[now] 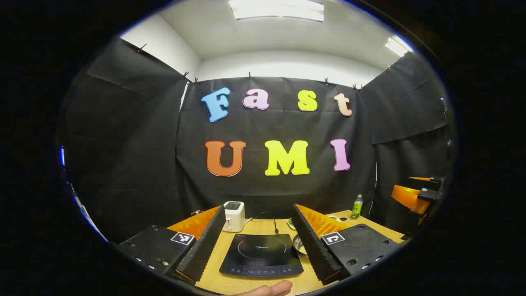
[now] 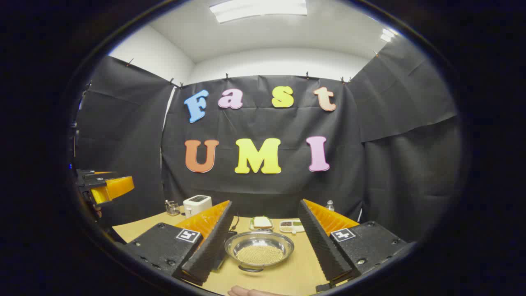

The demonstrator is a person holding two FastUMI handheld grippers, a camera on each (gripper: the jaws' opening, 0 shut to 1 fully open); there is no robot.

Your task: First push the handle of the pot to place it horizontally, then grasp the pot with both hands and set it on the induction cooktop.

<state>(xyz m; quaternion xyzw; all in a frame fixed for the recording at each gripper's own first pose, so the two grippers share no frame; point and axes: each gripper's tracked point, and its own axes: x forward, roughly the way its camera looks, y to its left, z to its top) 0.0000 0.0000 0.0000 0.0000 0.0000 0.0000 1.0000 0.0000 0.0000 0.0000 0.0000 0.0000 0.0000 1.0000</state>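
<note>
In the right gripper view a shallow steel pot holding pale grains sits on the wooden table, one loop handle turned toward me. My right gripper hangs open above and in front of it, touching nothing. The black induction cooktop lies flat in the left gripper view, framed between the open fingers of my left gripper. The pot's rim peeks out beside the cooktop's right edge, half hidden by my right finger. Each gripper appears at the edge of the other view: right gripper, left gripper.
A white toaster stands behind the cooktop, a green bottle at the back right. Behind the pot are a plate with bread and a small divided dish. A glass jar stands by the toaster. A fingertip shows at the bottom.
</note>
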